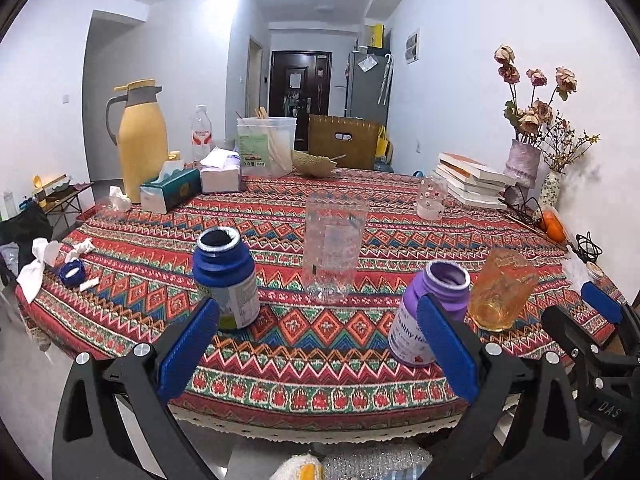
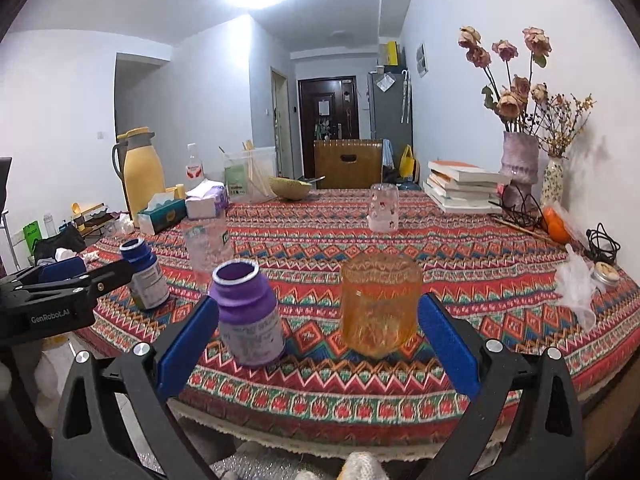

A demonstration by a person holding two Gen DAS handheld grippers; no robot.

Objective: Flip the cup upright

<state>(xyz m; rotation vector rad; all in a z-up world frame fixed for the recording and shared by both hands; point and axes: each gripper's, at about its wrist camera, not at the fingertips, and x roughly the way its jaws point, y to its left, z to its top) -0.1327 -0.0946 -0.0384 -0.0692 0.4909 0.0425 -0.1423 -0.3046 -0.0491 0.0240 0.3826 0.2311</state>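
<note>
Amber glass, ribbed and patterned, makes up the cup (image 2: 380,307), which stands on the patterned cloth of the surface (image 2: 460,248) near its front edge. From the right wrist view the cup appears upside down, its closed base on top, though the left wrist view leaves this harder to judge. It sits ahead of the right gripper (image 2: 318,344), just inside that gripper's right-hand blue finger, and the jaws are spread wide with nothing between them touching. Just left of the cup stands an uncapped purple bottle (image 2: 250,316), also between those spread fingers. Further left of the cup is an uncapped blue bottle (image 1: 226,280), and behind and left of the cup stands a clear plastic bottle (image 1: 334,248) with its label facing forward. The left gripper (image 1: 318,344) hangs off the front edge of the surface, left of the cup, its jaws likewise wide apart and empty. Well behind the cup, a small clear glass (image 2: 385,208) with printed figures stands inverted, and a stack of books (image 2: 464,190) lies beyond it to the right beside a vase of dried roses (image 2: 520,168).
</note>
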